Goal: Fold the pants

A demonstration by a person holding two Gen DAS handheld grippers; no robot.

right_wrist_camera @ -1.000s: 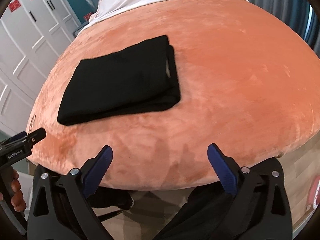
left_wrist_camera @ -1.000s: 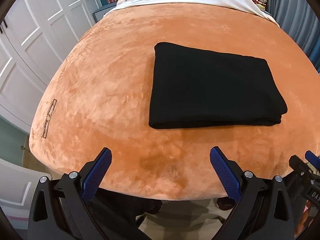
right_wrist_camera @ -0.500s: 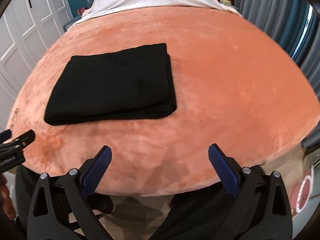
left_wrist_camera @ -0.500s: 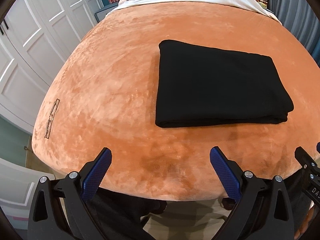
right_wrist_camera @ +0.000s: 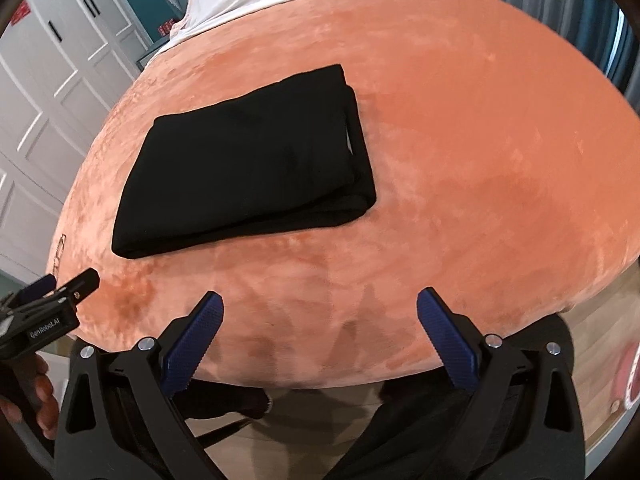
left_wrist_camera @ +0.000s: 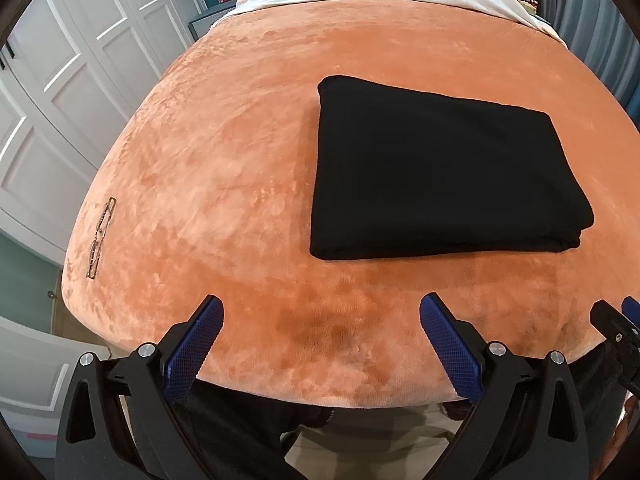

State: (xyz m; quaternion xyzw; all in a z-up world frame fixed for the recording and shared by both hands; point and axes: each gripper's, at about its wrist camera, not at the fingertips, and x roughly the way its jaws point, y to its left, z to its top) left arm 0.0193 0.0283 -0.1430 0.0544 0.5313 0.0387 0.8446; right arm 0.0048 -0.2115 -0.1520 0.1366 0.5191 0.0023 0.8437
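A big bed with a soft orange blanket (left_wrist_camera: 224, 184) fills the room in front of me, with white closet doors (left_wrist_camera: 80, 80) off to the left. The black pants (left_wrist_camera: 436, 172) lie on the blanket, folded into 1 flat, neat block. Nothing is touching them.

I hold 2 grippers. My left gripper (left_wrist_camera: 320, 332) is wide open and has nothing in it. My right gripper (right_wrist_camera: 318, 330) is wide open too, and it holds nothing. Both hang over the near edge of the bed, well apart from the pants.

The pants sit ahead of me, farther up the bed. From my left gripper they lie ahead and to the right. From my right gripper they lie ahead and to the left. So they are between my 2 hands, and neither one looks much nearer. Their long side runs left to right, across my reach.

I think the folding looks done. If I had to tidy it, I would reach forward to the thick folded edge (right_wrist_camera: 362, 200) near my right gripper.
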